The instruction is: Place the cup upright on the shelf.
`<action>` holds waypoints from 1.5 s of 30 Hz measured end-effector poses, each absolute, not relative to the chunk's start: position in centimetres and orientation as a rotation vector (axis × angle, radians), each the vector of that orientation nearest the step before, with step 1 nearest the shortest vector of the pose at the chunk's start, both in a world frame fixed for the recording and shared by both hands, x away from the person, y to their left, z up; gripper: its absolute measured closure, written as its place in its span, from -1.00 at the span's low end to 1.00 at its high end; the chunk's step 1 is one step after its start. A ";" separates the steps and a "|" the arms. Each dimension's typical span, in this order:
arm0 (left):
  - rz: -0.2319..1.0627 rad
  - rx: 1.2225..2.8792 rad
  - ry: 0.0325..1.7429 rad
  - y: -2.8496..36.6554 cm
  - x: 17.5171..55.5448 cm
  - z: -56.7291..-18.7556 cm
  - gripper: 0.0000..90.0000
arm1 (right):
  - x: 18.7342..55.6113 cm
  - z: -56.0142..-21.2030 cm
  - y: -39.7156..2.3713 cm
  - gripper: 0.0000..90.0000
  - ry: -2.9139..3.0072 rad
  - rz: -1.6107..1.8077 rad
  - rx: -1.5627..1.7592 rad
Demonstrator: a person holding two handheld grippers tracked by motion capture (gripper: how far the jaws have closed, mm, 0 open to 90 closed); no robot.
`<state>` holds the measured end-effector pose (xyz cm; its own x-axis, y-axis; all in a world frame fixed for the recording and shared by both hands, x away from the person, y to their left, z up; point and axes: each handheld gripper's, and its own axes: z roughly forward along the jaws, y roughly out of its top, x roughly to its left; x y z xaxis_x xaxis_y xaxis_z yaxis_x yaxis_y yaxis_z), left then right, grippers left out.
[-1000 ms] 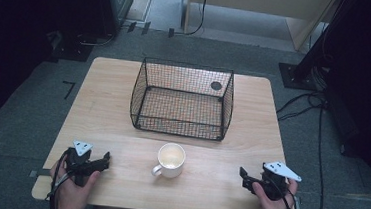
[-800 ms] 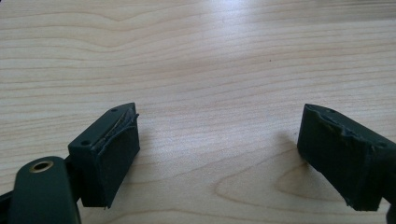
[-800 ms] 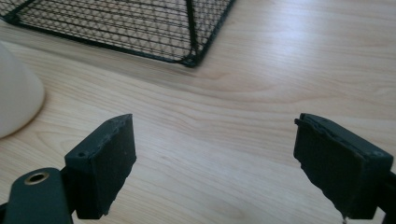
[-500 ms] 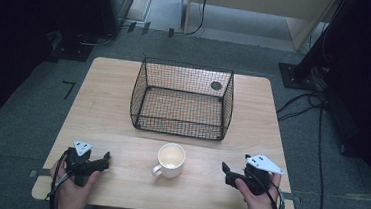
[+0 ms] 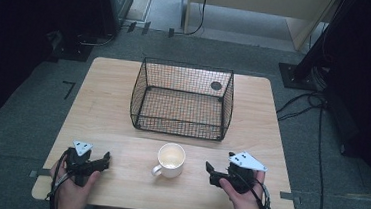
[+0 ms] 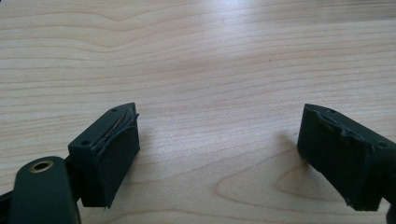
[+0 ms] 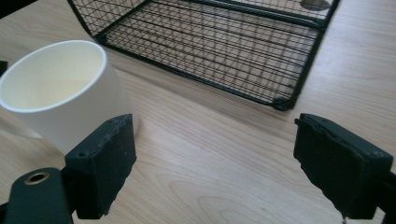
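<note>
A white mug (image 5: 170, 159) stands upright and empty near the table's front middle, its handle toward the front left. Behind it sits a black wire basket (image 5: 182, 99), also empty. My right gripper (image 5: 210, 172) is open just right of the mug, jaws pointing left at it. In the right gripper view the mug (image 7: 60, 93) stands beside the left jaw, apart from it, with the basket (image 7: 224, 46) beyond, and the gripper (image 7: 233, 158) holds nothing. My left gripper (image 5: 104, 159) rests open at the front left, with bare wood between its jaws (image 6: 219, 154).
The wooden table (image 5: 103, 103) has free room left and right of the basket. A dark round hole (image 5: 216, 86) sits in the tabletop at the basket's back right corner. Cables (image 5: 317, 125) run over the grey floor at the right.
My right gripper has slid left along the table's front toward the mug. The left gripper, mug and basket have not moved.
</note>
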<state>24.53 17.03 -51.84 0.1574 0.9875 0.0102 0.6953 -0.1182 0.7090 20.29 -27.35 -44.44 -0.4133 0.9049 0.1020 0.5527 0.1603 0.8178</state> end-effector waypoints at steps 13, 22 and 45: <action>0.674 1.877 1.597 17.0 24.5 -51.8 -0.71 | 20.2 -44.7 -23.7 -0.89 2.093 1.210 1.352; 0.674 1.878 1.597 17.0 24.5 -51.8 -0.71 | 19.9 -45.0 -21.0 -1.00 2.126 1.219 1.354; 0.675 1.876 1.596 17.0 24.5 -51.8 -0.71 | 20.1 -45.6 -14.6 -1.00 1.992 1.235 1.482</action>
<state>24.54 17.01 -51.85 0.1560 0.9877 0.0091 0.6946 -0.1163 0.7099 20.06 -14.60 -45.63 -0.3808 0.9026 0.2010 0.5814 0.0646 0.8110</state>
